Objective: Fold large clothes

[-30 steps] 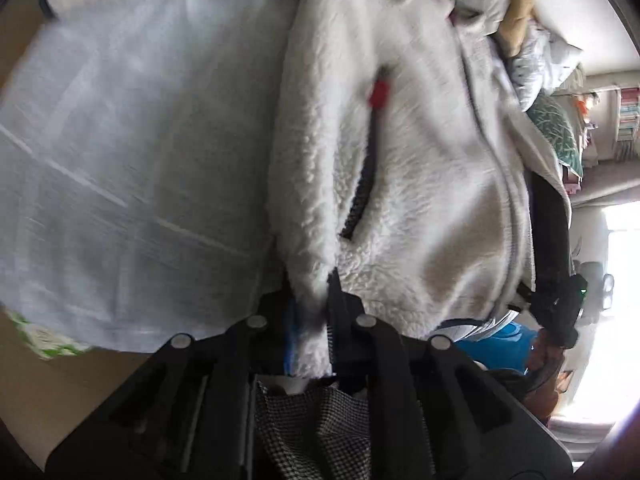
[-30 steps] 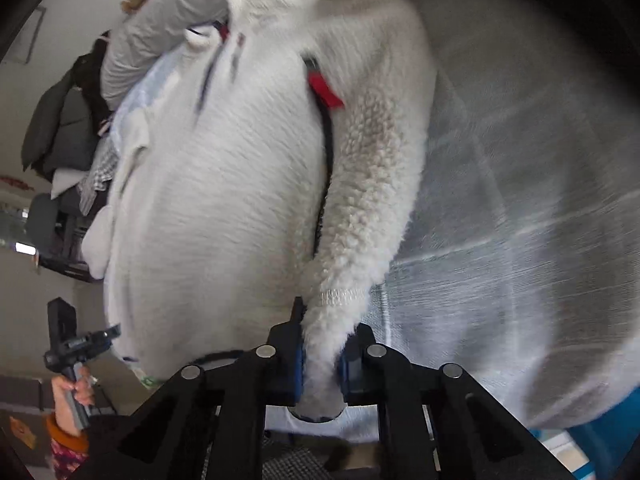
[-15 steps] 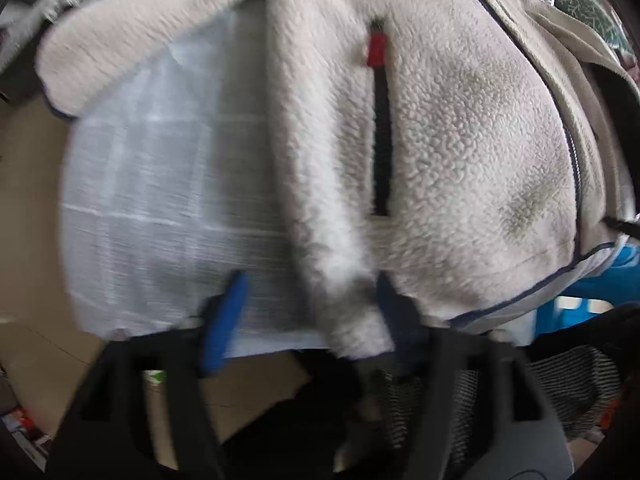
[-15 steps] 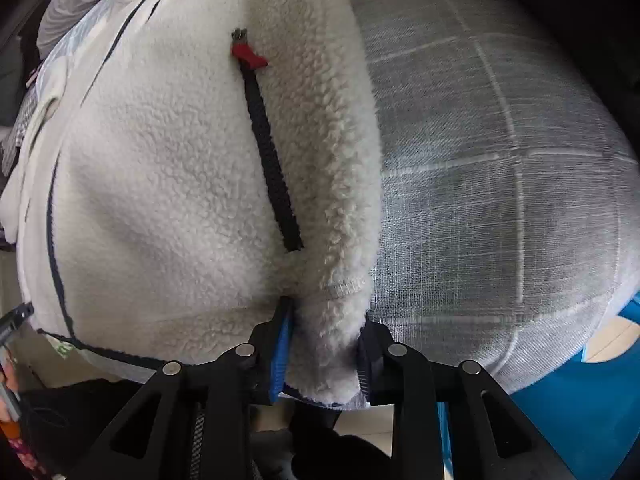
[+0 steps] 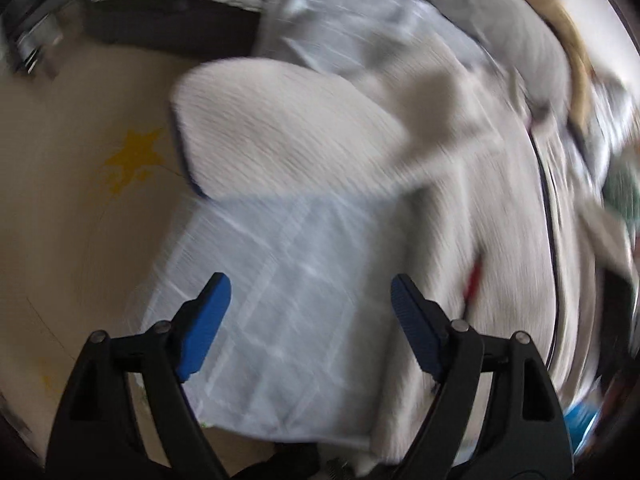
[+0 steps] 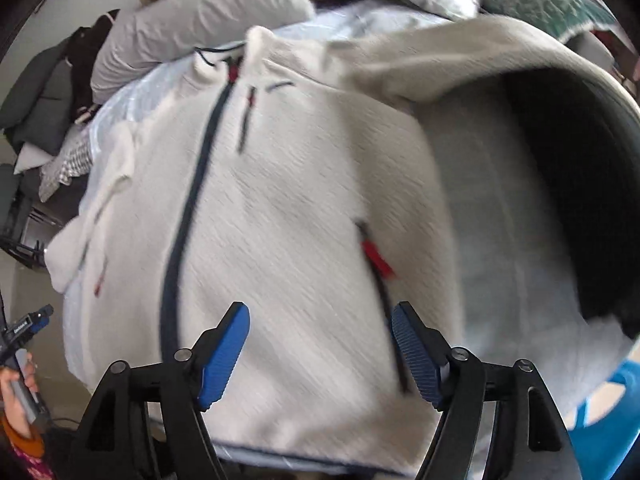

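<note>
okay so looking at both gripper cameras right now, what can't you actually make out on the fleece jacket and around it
- Left wrist view: motion blur smears the fleece jacket and the sleeve; its cuff is unreadable.
- Right wrist view: the jacket's hem is cut off behind the right gripper.
- Right wrist view: the hand at the left edge is cropped; what it holds is unclear.

Both grippers look alike: the left gripper (image 5: 310,324) and right gripper (image 6: 320,350) each have black plastic arms with triangular cut-outs and round silver rivets at the joints. Each finger ends in a blue ribbed pad (image 6: 414,354). At 8 o'clock in the right wrist view, an orange cuff (image 6: 24,442) edges a patterned sleeve.
</note>
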`<state>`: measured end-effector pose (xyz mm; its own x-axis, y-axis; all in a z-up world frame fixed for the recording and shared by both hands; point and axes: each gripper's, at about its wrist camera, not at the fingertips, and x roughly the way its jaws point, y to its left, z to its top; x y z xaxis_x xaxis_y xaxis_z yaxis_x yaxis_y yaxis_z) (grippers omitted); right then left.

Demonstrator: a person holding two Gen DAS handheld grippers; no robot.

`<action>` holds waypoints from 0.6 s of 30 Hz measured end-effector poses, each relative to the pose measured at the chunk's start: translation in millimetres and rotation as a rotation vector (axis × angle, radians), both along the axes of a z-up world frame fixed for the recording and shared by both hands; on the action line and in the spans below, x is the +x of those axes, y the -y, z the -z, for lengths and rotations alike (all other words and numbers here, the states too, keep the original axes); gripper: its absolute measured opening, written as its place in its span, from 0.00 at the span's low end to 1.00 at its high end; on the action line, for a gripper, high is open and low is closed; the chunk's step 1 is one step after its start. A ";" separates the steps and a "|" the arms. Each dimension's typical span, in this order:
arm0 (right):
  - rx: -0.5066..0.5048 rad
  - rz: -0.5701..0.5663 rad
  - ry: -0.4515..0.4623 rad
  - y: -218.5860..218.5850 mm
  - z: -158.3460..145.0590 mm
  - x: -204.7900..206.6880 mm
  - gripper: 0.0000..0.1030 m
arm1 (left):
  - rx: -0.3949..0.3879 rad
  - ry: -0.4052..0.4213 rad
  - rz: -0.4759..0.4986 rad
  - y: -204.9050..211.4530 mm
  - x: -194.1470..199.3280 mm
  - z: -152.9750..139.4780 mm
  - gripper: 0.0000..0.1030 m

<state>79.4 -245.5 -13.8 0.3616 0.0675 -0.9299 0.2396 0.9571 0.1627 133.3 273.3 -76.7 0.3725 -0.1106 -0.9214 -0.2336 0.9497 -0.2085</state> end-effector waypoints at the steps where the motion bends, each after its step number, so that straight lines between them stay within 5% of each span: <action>1: 0.011 -0.008 0.006 -7.2 4.7 8.6 0.74 | -0.020 -0.003 -0.040 -17.9 -0.5 5.1 0.80; 7: 0.002 -0.076 -0.068 -32.4 44.2 30.3 0.74 | -0.204 -0.029 -0.212 -58.2 34.8 53.1 0.79; 11: -0.007 -0.112 -0.066 -40.8 44.0 38.1 0.74 | -0.364 0.045 -0.363 -78.3 41.1 74.2 0.73; 13: 0.000 -0.126 -0.054 -48.4 44.5 46.4 0.74 | -0.413 0.082 -0.422 -87.1 39.7 76.3 0.48; 14: -0.001 -0.131 -0.052 -51.8 47.1 51.8 0.74 | -0.425 0.095 -0.440 -89.1 39.8 77.0 0.13; 18: -0.026 -0.124 -0.061 -54.2 51.2 60.7 0.74 | -0.376 0.202 -0.493 -93.3 35.3 48.8 0.09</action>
<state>140.1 -191.3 -65.0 0.2951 0.0838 -0.9518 0.1279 0.9837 0.1262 168.6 366.6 -125.5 0.6237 -0.1837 -0.7598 -0.5451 0.5946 -0.5911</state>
